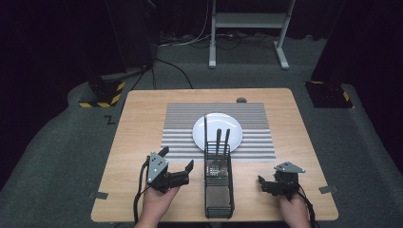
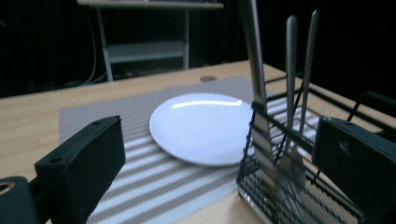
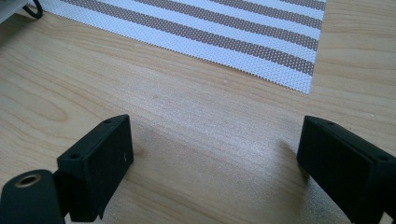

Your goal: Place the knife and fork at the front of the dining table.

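A white plate [image 1: 217, 130] lies on a striped placemat [image 1: 180, 123] in the middle of the wooden table. In front of it stands a black wire basket [image 1: 218, 190] holding a knife and two forks [image 1: 222, 142] upright. My left gripper [image 1: 177, 158] is open just left of the basket, pointing toward it. In the left gripper view the open jaws frame the plate [image 2: 201, 126], with the knife [image 2: 254, 70], the forks [image 2: 292, 70] and the basket [image 2: 261, 186] at right. My right gripper [image 1: 265, 185] is open, low over bare wood right of the basket, near the placemat [image 3: 210, 32].
A small dark object [image 1: 241, 99] sits at the table's far edge. Grey tape tabs [image 1: 98, 195] mark the front corners. On the floor beyond are a white desk frame [image 1: 247, 28] and a yellow-black striped base [image 1: 102, 95].
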Demonstrator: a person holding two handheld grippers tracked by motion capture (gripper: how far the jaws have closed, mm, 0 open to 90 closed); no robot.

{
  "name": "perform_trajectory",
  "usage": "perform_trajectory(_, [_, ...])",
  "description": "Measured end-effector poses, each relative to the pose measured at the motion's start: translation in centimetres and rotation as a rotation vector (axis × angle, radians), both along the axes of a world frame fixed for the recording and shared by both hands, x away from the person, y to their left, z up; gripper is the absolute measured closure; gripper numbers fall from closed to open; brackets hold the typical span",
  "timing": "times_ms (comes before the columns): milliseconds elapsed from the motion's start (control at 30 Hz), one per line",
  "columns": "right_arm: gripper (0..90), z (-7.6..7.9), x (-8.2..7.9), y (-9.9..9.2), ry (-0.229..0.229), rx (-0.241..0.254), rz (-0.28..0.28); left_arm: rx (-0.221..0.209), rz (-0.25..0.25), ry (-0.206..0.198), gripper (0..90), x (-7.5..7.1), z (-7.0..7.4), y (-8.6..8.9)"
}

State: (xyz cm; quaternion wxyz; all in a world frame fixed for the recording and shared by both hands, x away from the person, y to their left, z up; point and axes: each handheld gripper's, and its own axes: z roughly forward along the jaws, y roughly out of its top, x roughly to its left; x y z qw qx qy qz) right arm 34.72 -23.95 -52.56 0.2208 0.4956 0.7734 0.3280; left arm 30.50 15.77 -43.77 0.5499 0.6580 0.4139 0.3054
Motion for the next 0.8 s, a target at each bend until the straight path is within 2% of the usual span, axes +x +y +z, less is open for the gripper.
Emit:
perform_trajectory(167, [10.3, 0.0, 0.0, 0.0, 0.0, -0.001, 0.003, -0.026, -0.016, -0.026, 6.4, 0.3, 0.6, -0.7])
perform_trajectory(267, [10.3, 0.0, 0.0, 0.0, -0.002, 0.0, 0.002, -0.037, -0.035, -0.014, 7.9, 1.2, 1.2, -1.5])
perform_trajectory(433, [10.4, 0.0, 0.0, 0.0, -0.002, 0.001, 0.002, -0.025, -0.049, -0.012, 9.3, 2.0, 1.4, -2.5])
perform_trajectory(500, [10.4, 0.0, 0.0, 0.0, -0.002, 0.0, 0.003, -0.007, -0.034, -0.019, 11.2, 2.4, 1.6, -3.3])
perform_trajectory(633, [10.4, 0.0, 0.0, 0.0, -0.002, 0.001, 0.002, -0.033, -0.044, -0.016, 12.7, 3.2, 1.8, -3.8])
perform_trajectory(800, [10.4, 0.0, 0.0, 0.0, -0.001, -0.001, 0.004, -0.022, -0.039, -0.025, 15.2, 3.8, 2.0, -4.4])
